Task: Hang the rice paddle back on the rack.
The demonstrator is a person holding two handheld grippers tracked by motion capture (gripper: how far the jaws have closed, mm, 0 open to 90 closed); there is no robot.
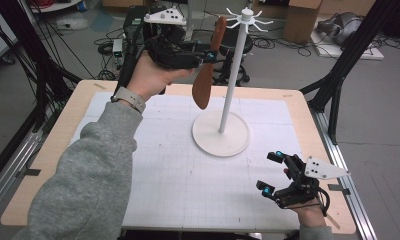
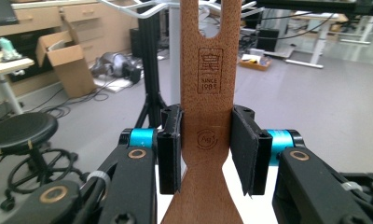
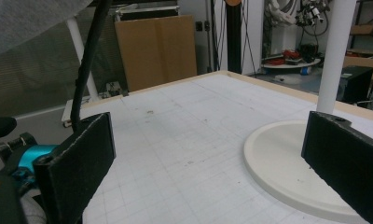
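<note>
High view, grey sleeve: the person's left forearm (image 1: 88, 165) lies nearest the camera and reaches up over the white gridded mat (image 1: 178, 175).
High view, left gripper (image 1: 208, 56): lifted above the far edge of the table, clenched on the brown wooden spatula (image 1: 208, 75), which hangs blade down just beside the white post of the hook stand (image 1: 233, 80).
High view, right gripper (image 1: 272, 172): low over the mat's near right corner, jaws apart, nothing between them.
Left gripper view, spatula (image 2: 208, 116): both black pads (image 2: 169, 149) press the flat handle at its waist; the slotted hanging hole is above them, near the stand's white wire hooks (image 2: 142, 8).
Right gripper view, right gripper (image 3: 212, 163): released, pads wide; the stand's round white base (image 3: 278, 158) sits ahead on the mat.
Step in hand: by my reading, carrying the spatula up to hang it on the stand.
Next move: likely raise the handle's slot to a hook arm, slip it over, then let go.
</note>
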